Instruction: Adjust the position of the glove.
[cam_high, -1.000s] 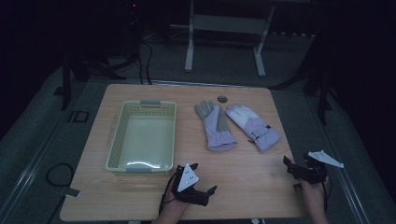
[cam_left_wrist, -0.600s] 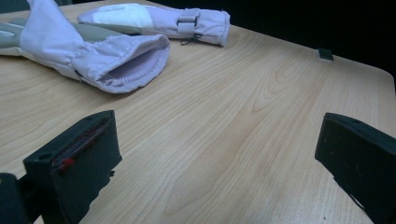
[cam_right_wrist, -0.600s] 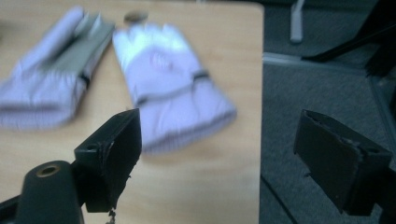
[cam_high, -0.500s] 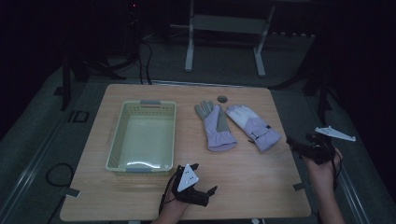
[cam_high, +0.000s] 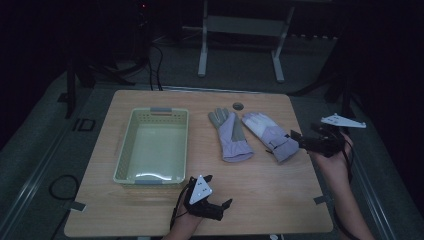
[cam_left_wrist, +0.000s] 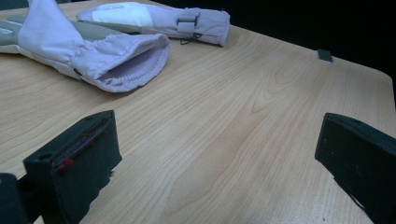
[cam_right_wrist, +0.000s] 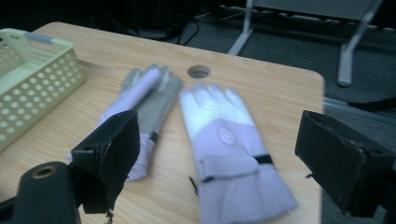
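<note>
Right gripper (cam_high: 299, 141) now nearer the right glove's (cam_high: 269, 135) cuff, jaws apart; left gripper (cam_high: 220, 206) jaws apart too.

Black tongs (cam_high: 295, 138), grey triangular plates (cam_high: 343, 121)

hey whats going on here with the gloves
A person at a wooden table holds a tool in each hand. The right tool is open and reaches in from the table's right edge toward the cuff of the right-hand glove, not gripping it yet. The left tool is open too, low over the near edge of the table. The other glove lies beside the first, and the pale green basket to their left has nothing in it.
</note>
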